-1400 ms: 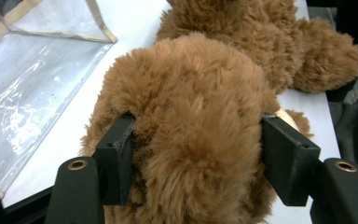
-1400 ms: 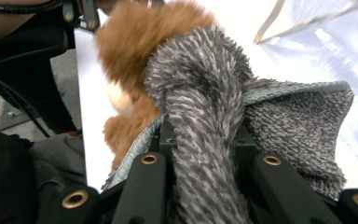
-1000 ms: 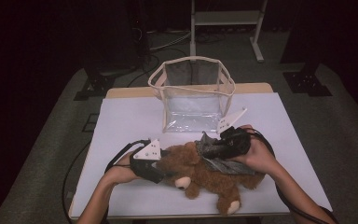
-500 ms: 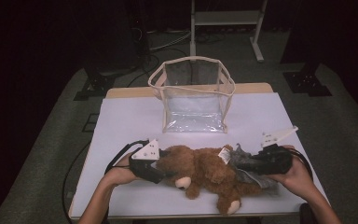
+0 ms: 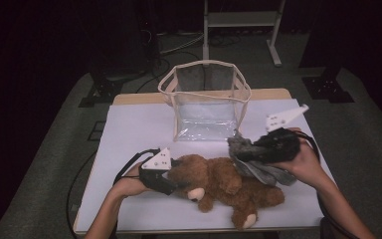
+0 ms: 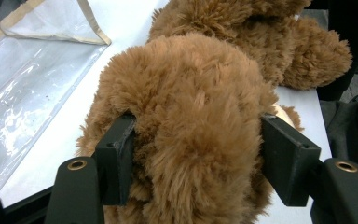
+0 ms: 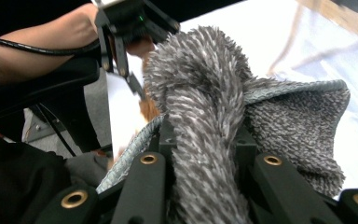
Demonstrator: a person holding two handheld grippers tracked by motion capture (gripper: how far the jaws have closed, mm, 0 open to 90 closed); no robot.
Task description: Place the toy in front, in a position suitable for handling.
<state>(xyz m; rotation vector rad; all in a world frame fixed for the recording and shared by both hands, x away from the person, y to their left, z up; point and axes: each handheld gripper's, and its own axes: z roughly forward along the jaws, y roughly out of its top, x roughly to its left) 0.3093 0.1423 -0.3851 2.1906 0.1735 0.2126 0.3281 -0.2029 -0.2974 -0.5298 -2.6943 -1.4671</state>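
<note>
So on the white table [image 5: 129, 129] there's that clear plastic bin [image 5: 206, 102] sitting toward the far edge, open at the top, and it reads to me as where the soft stuff ends up. In front of it, lying on its side along the near half, is the brown teddy bear [image 5: 224, 181]. My left claw [image 5: 171, 181] is clenched on the bear's head; in the left gripper view the fur [image 6: 191, 130] bulges out between both jaws, so that grip looks solid. My right claw [image 5: 238, 149] is pinched on a grey fuzzy cloth [image 7: 205, 107], held up just above the bear's back end and close to the bin's near right corner; part of it hangs down behind onto the bear.

I'd call this the carry step for the cloth. Next move needs the right claw lifted higher than the bin's rim, moved over the opening, then let go. I'd watch the trailing end so it doesn't snag the rim or drag the bear along.
</note>
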